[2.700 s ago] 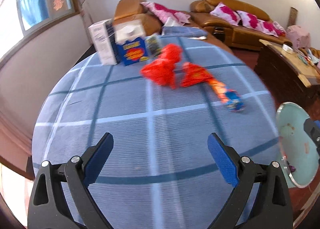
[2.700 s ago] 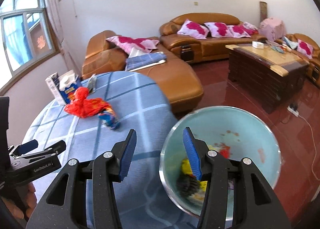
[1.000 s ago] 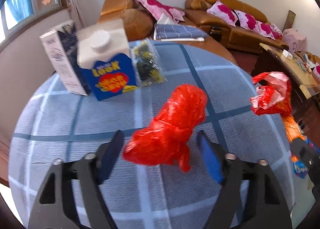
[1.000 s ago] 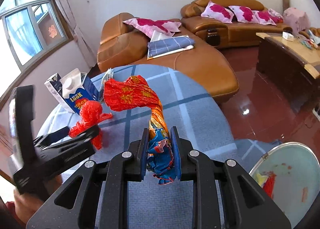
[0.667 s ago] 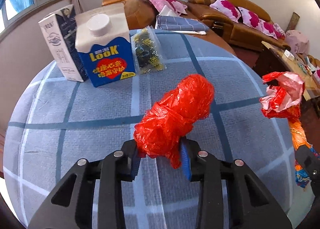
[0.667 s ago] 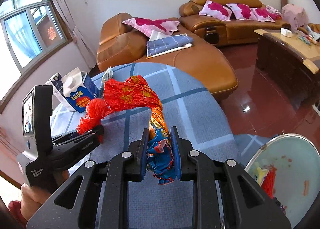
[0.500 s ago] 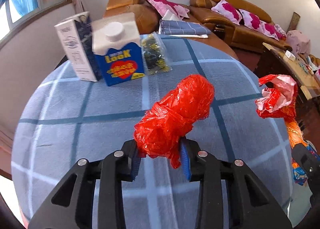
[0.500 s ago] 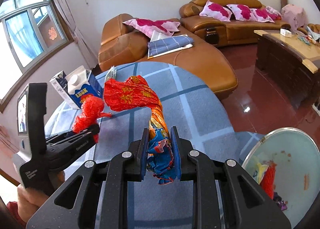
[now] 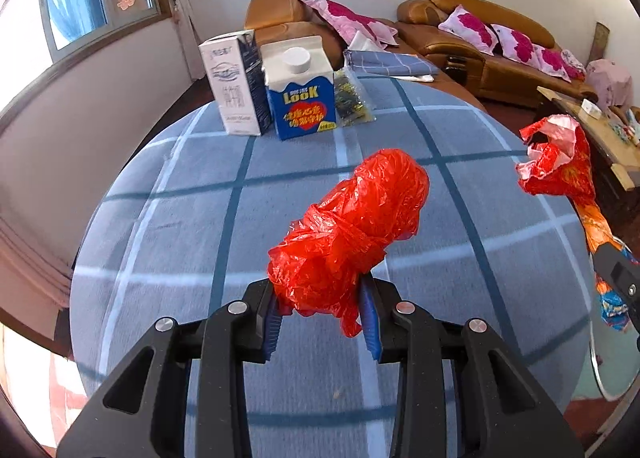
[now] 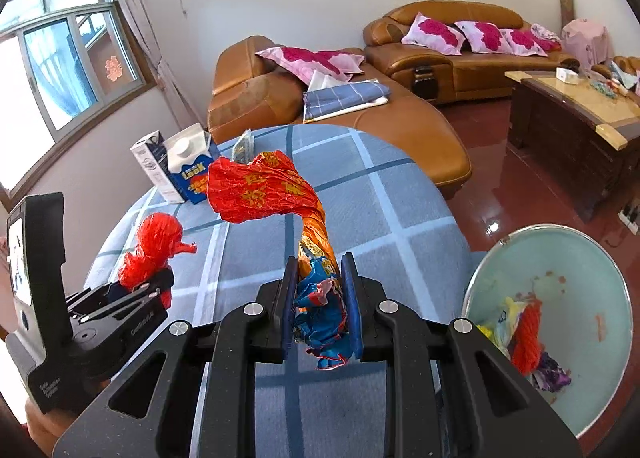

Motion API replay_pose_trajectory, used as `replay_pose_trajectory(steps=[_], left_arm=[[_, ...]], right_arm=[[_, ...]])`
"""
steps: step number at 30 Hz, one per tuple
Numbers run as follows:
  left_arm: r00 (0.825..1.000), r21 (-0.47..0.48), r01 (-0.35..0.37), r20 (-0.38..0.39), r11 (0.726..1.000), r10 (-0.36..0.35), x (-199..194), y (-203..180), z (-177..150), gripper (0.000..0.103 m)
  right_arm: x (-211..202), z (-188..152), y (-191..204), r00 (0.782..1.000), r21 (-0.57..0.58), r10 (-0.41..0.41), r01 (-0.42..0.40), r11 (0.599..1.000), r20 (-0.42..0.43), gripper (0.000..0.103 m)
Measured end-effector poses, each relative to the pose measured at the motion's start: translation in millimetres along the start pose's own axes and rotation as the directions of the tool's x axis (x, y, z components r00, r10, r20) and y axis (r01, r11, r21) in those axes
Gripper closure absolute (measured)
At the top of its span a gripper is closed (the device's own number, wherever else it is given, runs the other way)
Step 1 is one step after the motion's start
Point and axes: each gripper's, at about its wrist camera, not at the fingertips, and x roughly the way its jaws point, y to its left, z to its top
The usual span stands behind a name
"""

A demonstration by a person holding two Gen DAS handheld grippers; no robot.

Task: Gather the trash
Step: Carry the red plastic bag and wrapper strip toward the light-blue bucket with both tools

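Left gripper (image 9: 320,312) is clamped on a crumpled red plastic bag (image 9: 352,226), held above the tabletop (image 9: 168,218). Right gripper (image 10: 318,308) pinches a red-and-blue snack wrapper (image 10: 276,194), with the trash bin (image 10: 592,258) nearby.

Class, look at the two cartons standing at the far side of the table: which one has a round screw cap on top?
The blue-and-white carton marked "LooK", on the right of the pair. The white carton touching its left side has a flat top and no cap.

The left claw (image 9: 320,316) pinches a crumpled red plastic bag (image 9: 352,226) above the blue checked table (image 9: 168,218). Far across it stand a white carton (image 9: 236,82) and a blue milk carton (image 9: 300,90) (touching). A red wrapper (image 9: 560,166) hangs at right.
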Motion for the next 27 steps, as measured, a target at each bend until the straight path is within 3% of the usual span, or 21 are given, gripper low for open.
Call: replay_pose_trajectory(steps=[14,27], left_arm=[[1.0,-0.005,0.003,-0.005,1.0,-0.003,-31.5,-5.6,-43.2,0.07],[1.0,0.024,0.02,0.017,1.0,-0.02,-56.5,-26.5,-56.1,0.07]], right_arm=[[-29.7,-31.5,-1.3,1.0,-0.022,-0.004,0.004,1.0,0.007,0.081],[-59.7,-48.9,-19.5,0.999,0.004,-0.012,0.012,1.0,0.039,0.081]])
